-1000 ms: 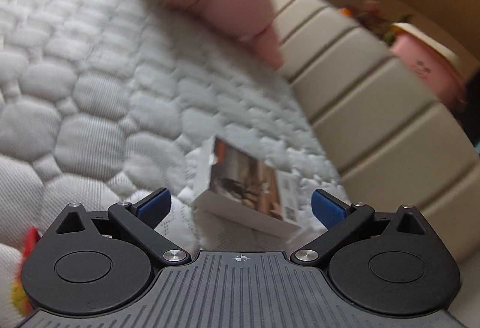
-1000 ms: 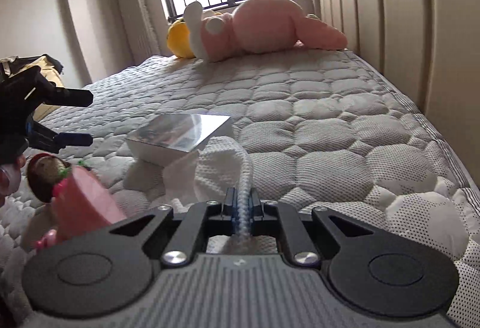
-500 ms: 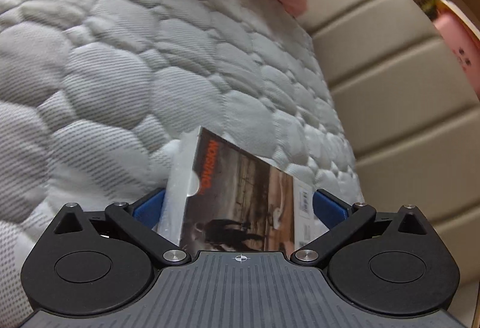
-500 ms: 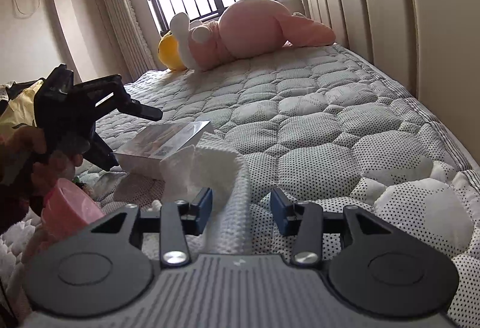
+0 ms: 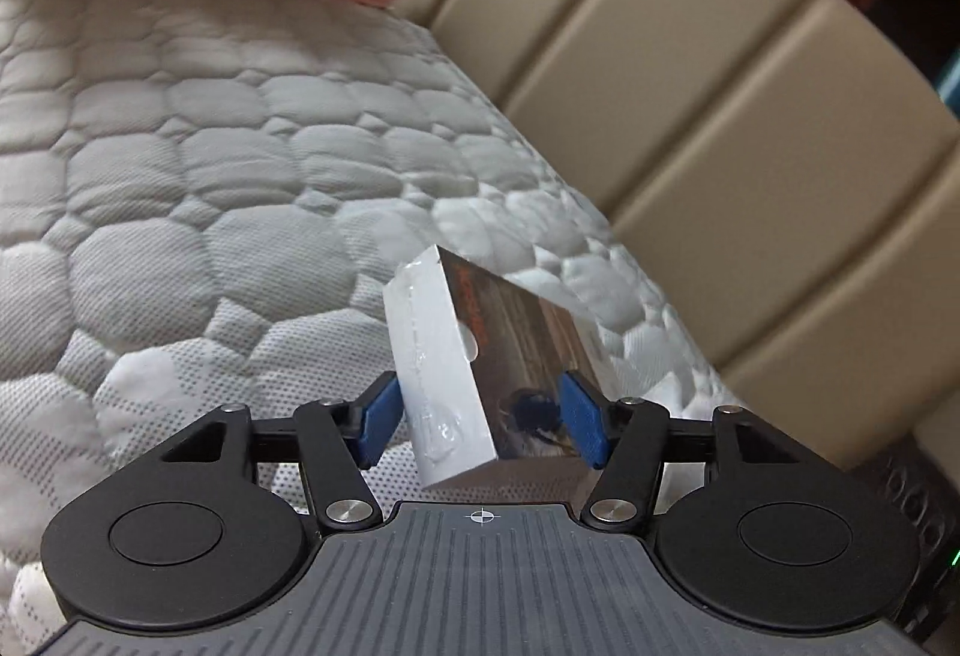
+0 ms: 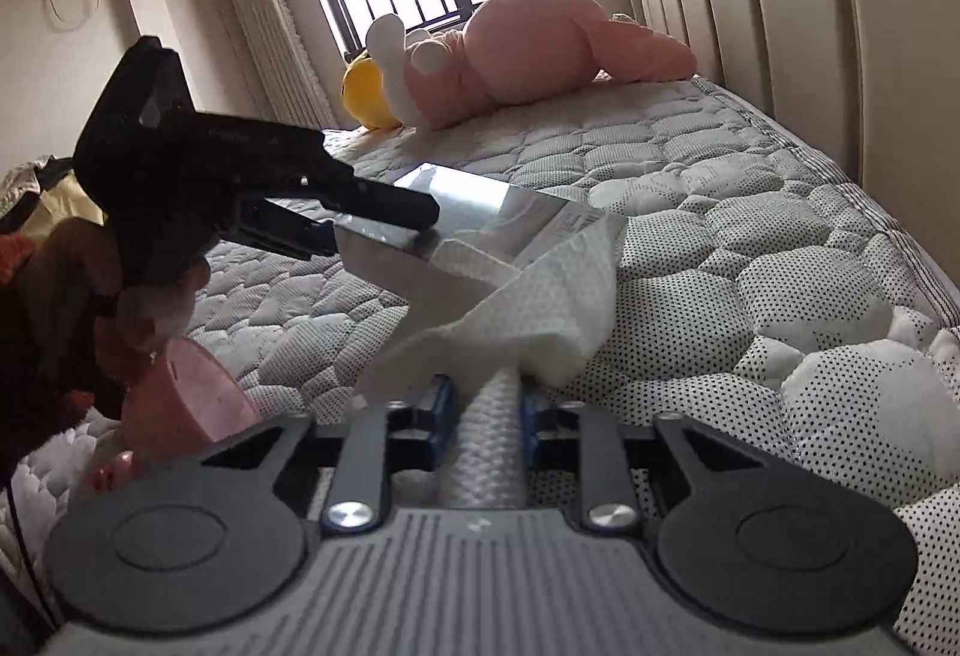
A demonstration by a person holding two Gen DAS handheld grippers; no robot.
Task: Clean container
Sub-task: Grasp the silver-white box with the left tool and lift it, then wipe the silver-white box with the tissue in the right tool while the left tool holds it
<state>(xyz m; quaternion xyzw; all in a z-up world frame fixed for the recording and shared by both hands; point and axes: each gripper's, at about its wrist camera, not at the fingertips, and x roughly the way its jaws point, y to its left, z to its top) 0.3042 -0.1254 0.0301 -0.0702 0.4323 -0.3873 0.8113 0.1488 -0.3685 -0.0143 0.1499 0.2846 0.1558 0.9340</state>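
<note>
A flat white box with a glossy printed top is the container. My left gripper is shut on its near end and holds it tilted above the quilted mattress. In the right wrist view the same box hangs clamped in the black left gripper, which a hand grasps. My right gripper is shut on a white textured cloth. The cloth fans out forward, and its far edge touches the box's near corner.
A beige padded headboard runs along the right side of the bed. A pink plush toy and a yellow one lie at the far end under the window. A pink object sits low at the left.
My left gripper has closed on the box and lifted it off the mattress. My right gripper opened briefly, then shut again on the cloth and raised it against the box.
</note>
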